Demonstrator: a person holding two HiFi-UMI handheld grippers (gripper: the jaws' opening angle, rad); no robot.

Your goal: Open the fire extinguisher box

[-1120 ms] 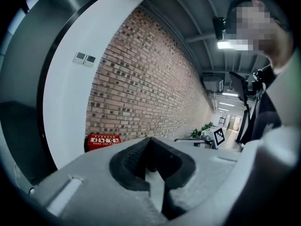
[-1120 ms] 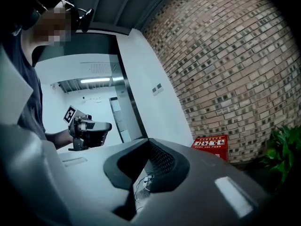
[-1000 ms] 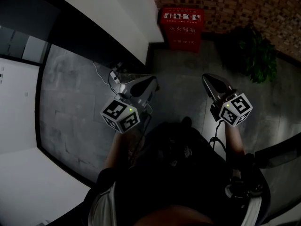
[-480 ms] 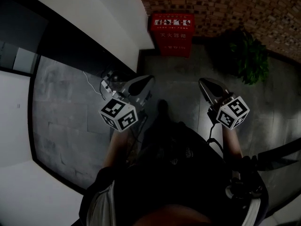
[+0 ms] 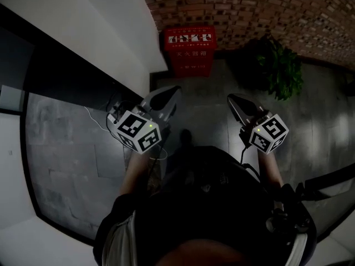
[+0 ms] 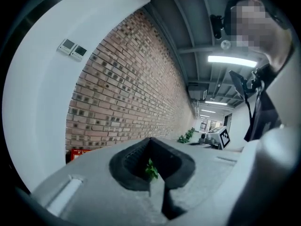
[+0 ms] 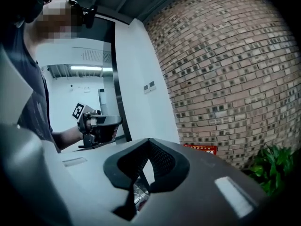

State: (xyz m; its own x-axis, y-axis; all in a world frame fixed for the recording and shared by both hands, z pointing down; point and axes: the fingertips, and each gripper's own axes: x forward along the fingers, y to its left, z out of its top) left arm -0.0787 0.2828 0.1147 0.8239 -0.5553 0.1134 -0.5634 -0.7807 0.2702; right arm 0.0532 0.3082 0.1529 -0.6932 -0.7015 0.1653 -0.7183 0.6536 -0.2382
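The red fire extinguisher box (image 5: 189,51) stands shut on the floor against the brick wall, with white characters on its front. It also shows small in the left gripper view (image 6: 77,153) and the right gripper view (image 7: 201,149). My left gripper (image 5: 168,95) is held in the air short of the box and to its left, jaws shut with nothing in them (image 6: 150,141). My right gripper (image 5: 235,101) hovers level with it on the right, also shut and empty (image 7: 149,141). Neither touches the box.
A potted green plant (image 5: 280,65) sits right of the box by the brick wall (image 5: 249,10). A white wall (image 5: 94,32) with a dark glass panel runs along the left. The floor is dark grey tile (image 5: 205,104). A thin cable (image 5: 97,121) lies at left.
The view has closed in on the box: it sits lower and left in the head view now. Both grippers stay shut and held out in front.
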